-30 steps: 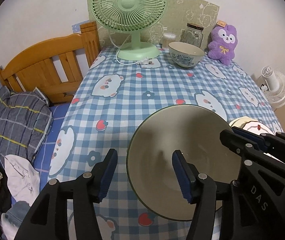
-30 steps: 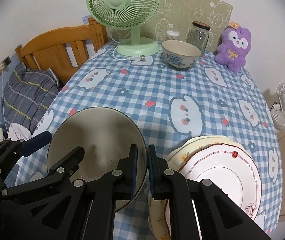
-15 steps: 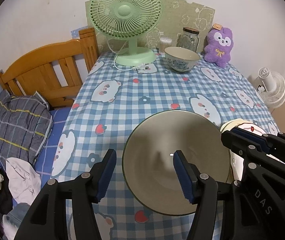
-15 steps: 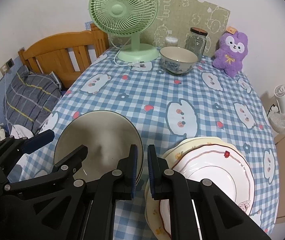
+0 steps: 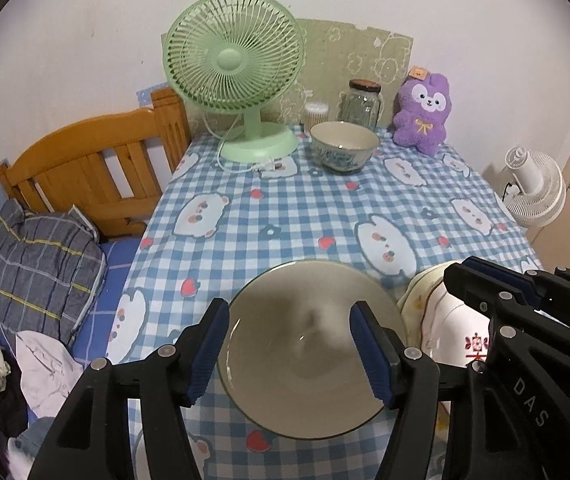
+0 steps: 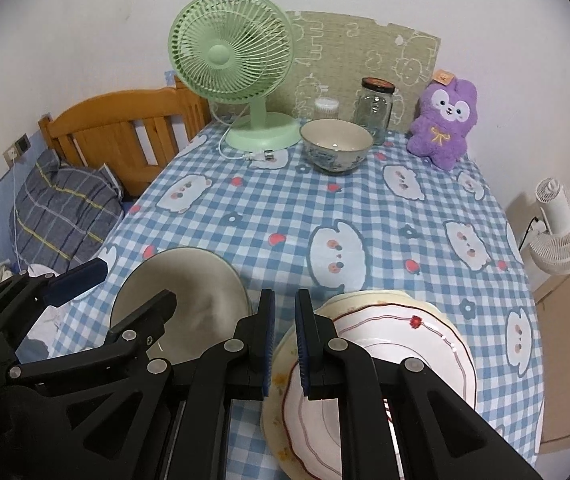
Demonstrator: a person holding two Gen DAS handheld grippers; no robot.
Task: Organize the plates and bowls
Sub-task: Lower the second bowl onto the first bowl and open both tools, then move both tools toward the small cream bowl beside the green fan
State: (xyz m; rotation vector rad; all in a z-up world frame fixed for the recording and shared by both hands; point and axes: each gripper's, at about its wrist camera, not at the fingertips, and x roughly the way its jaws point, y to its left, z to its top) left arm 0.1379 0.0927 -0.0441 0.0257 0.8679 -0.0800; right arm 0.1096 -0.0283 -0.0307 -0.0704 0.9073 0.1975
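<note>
Opening my left gripper (image 5: 289,348) over the grey bowl (image 5: 313,364), nothing gripped, right gripper (image 6: 284,344) pinched empty, I risk knocking the stacked plates (image 6: 405,344) off the table edge.

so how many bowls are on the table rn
2. A large grey-green bowl sits at the near edge, below the left gripper, whose jaws are opening. A blue-patterned bowl stands at the far end, beside the green fan. None seem hidden.

Left tongs (image 5: 289,344) angled downward, jaws opening, nothing gripped. Right tongs (image 6: 284,344) angled downward, jaws nearly together, empty.
</note>
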